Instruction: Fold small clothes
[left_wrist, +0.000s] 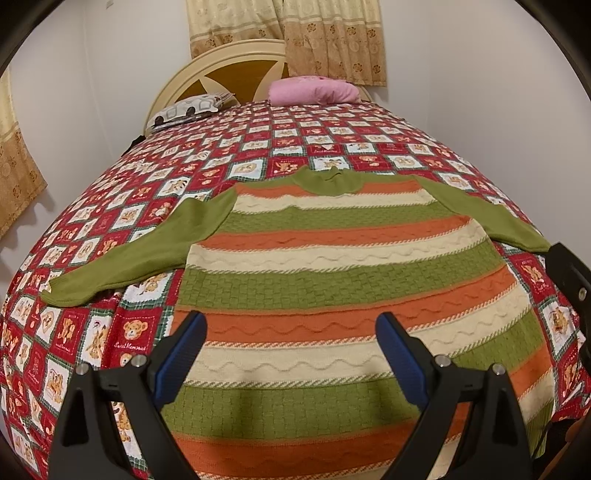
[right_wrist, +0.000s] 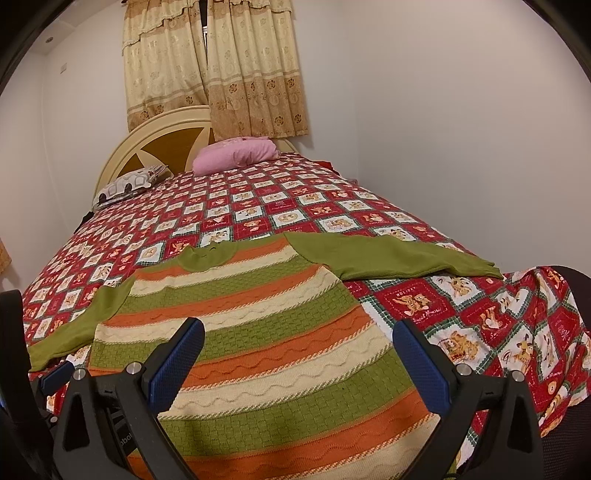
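The left gripper (left_wrist: 291, 325) hovered with its blue-padded fingers (left_wrist: 183, 363) spread wide and nothing between them, poised over the lower half of the striped sweater (left_wrist: 332, 280). The right gripper (right_wrist: 299, 334) was likewise wide open and empty, hanging above the sweater's lower right part, with its right finger near the garment's right edge. In the right wrist view the left gripper's blue pad showed at the far left, just beside the sweater's hem corner.

The sweater lay flat and unfolded on the bed, collar (left_wrist: 334, 177) pointing away toward the headboard and hem nearest the grippers. Its body carried bands of green, orange and cream knit. Both plain green sleeves were stretched outward: the left sleeve (left_wrist: 122, 254) slanted down to the left, and the right sleeve (right_wrist: 391, 258) ran out to the right, its cuff reaching the bed's edge.

Beneath it spread a bedspread (left_wrist: 122, 206) of red and white squares printed with teddy bears, draping over the near right corner. At the far end a pink pillow (right_wrist: 236, 155) and a grey-patterned pillow (right_wrist: 125, 186) rested against a cream and brown rounded headboard (right_wrist: 162, 142). Beige flowered curtains (right_wrist: 214, 66) hung behind it, and plain white walls (right_wrist: 461, 129) closed the room
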